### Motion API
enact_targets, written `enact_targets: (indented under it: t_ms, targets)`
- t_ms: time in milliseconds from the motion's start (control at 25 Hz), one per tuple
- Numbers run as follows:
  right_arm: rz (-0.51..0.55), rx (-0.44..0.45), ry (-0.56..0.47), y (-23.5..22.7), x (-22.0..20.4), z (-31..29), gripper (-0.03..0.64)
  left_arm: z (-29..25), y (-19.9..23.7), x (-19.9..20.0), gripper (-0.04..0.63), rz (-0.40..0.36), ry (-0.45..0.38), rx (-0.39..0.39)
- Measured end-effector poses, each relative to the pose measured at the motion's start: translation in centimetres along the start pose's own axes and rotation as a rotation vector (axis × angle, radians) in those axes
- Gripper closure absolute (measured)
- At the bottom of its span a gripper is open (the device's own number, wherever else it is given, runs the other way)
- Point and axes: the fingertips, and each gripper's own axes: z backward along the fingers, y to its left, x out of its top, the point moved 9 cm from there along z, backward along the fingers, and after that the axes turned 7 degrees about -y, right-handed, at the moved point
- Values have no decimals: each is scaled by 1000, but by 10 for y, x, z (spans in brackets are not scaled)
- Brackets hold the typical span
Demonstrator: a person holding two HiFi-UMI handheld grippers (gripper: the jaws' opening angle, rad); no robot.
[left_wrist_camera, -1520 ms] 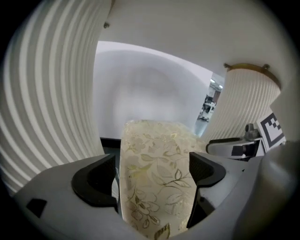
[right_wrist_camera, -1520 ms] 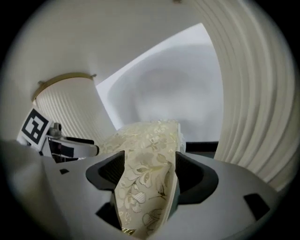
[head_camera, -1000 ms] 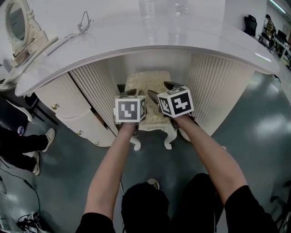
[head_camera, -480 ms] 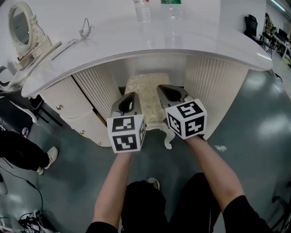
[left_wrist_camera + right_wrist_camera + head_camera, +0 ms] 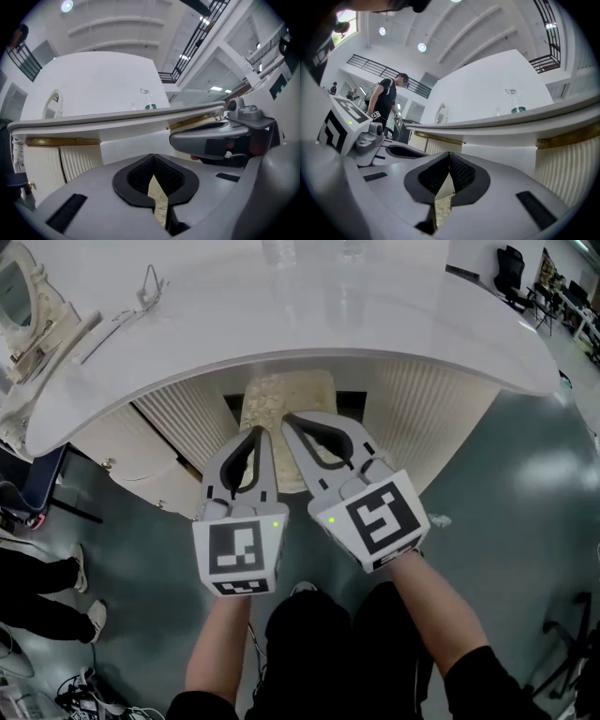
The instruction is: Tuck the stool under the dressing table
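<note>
The stool (image 5: 284, 397) sits in the gap under the dressing table (image 5: 309, 324), between its 2 fluted pedestals (image 5: 183, 409), so the tuck looks done. The left claw (image 5: 262, 432) and the right claw (image 5: 290, 420) are both clenched on nothing, clear of the stool.

A: Where's the head view?
B: High above, facing steeply down on the table (image 5: 281, 324); each gripper view sits low, near its front edge, facing far across; all share that edge.
</note>
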Motion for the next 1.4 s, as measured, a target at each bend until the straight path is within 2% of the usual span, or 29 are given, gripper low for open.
enact_targets:
  t_ms: [80, 160, 240, 360, 480, 640, 760, 800, 920, 1000, 1040, 1160, 1200, 1320, 1400]
  targets:
    - [-29, 15, -73, 2, 15, -4, 611, 2, 1, 7, 589, 68, -36, -3]
    - [-116, -2, -90, 7, 38, -2, 611, 15, 3, 22, 589, 113, -34, -9]
    - [-162, -6, -40, 8, 62, 5, 611, 29, 9, 46, 589, 91, -16, -21]
    - [-151, -27, 0, -9, 96, 4, 611, 28, 21, 88, 589, 32, -24, -5]
    - [-131, -80, 24, -25, 132, -2, 611, 20, 25, 127, 589, 12, -1, -11]
    - [-91, -147, 130, -44, 187, -14, 611, 8, 36, 185, 589, 41, 54, -23]
    - [-54, -177, 245, -54, 221, -27, 611, 0, 47, 218, 589, 15, 130, -33]
    - [-43, -182, 283, -58, 232, -30, 611, -3, 50, 229, 589, 36, 145, -28]
    - [-93, -226, 275, -71, 269, -41, 611, -10, 61, 264, 589, 153, 120, 16]
    - [-112, -244, 255, -80, 288, -50, 611, -18, 69, 286, 589, 171, 99, 26]
    - [-111, -247, 254, -84, 295, -56, 611, -25, 75, 297, 589, 161, 94, 13]
    - [-96, -247, 251, -101, 314, -79, 611, -47, 92, 324, 589, 36, 94, -93]
    - [-85, -243, 245, -107, 321, -86, 611, -54, 97, 332, 589, 17, 80, -109]
    - [-27, -217, 236, -130, 340, -107, 611, -79, 114, 355, 589, 20, 13, -121]
    - [-9, -190, 257, -140, 353, -120, 611, -89, 129, 371, 589, 55, 0, -118]
